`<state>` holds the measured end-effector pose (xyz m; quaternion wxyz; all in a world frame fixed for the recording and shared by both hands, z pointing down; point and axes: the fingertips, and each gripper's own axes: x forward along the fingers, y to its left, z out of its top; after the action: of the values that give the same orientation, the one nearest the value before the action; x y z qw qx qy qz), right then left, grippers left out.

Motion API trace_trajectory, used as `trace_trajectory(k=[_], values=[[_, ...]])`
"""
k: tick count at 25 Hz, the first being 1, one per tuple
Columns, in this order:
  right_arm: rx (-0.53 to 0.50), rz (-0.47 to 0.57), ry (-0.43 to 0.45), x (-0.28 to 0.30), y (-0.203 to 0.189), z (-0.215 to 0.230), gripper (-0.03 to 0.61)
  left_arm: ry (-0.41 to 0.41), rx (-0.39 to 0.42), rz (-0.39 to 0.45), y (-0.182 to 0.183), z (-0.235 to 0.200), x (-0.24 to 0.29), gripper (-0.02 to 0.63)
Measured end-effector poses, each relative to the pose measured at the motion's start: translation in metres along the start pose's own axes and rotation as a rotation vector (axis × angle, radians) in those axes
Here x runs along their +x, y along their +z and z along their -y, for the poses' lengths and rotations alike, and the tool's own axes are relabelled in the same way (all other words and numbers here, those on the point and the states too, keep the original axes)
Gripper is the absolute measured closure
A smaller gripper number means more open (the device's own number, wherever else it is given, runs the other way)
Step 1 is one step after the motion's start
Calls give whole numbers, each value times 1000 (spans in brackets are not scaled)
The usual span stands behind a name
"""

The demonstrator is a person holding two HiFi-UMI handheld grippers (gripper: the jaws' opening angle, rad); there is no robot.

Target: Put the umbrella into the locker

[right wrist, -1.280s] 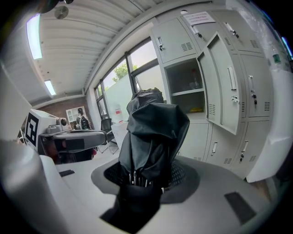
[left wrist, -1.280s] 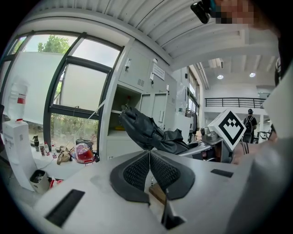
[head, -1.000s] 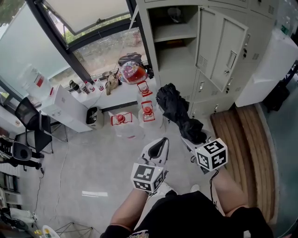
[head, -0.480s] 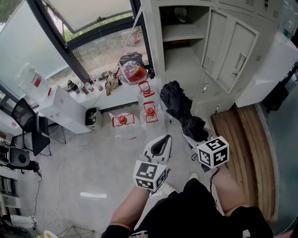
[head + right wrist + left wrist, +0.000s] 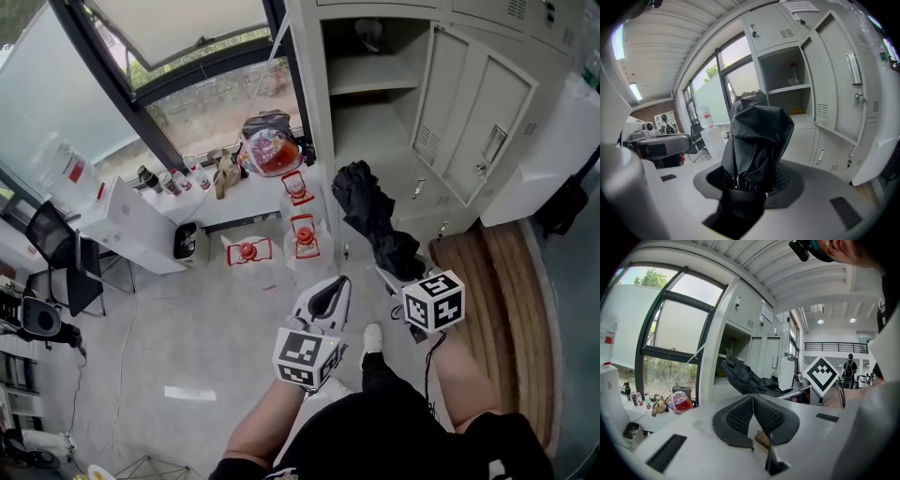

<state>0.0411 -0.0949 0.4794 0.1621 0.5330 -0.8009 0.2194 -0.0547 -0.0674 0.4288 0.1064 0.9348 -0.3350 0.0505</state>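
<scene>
**Right claw**: clamped on the folded black umbrella near its lower end, with the ribs showing between the pads. The loose canopy rises from the jaws toward the far side.

**Left claw**: jaws together, nothing between them, held just left of the right one.

**Setting:** beyond the umbrella's far end stands the grey locker. One compartment is open, its door swung to the right, and a shelf crosses its upper part (a small item sits there, too small to identify). The umbrella hangs in the air on the near side of the opening, not yet inside.

**Judged hazards:**
- The canopy is unfastened and bulges wider than the shaft, so a fold may snag on the locker's left frame or on the shelf edge.
- The grip sits at one end, so the far end may sag or swing and strike the open door.
- If released before the umbrella rests fully inside, it may tip out onto the floor.
</scene>
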Motion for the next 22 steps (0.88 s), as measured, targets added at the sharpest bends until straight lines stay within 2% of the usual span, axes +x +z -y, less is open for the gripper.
trace_trajectory(k=[13, 22], values=[[-26, -35, -36, 62, 50, 98, 341, -1, -12, -21, 13, -27, 105, 597], [-85, -63, -15, 106, 81, 145, 341, -1, 2, -30, 25, -46, 171, 597]])
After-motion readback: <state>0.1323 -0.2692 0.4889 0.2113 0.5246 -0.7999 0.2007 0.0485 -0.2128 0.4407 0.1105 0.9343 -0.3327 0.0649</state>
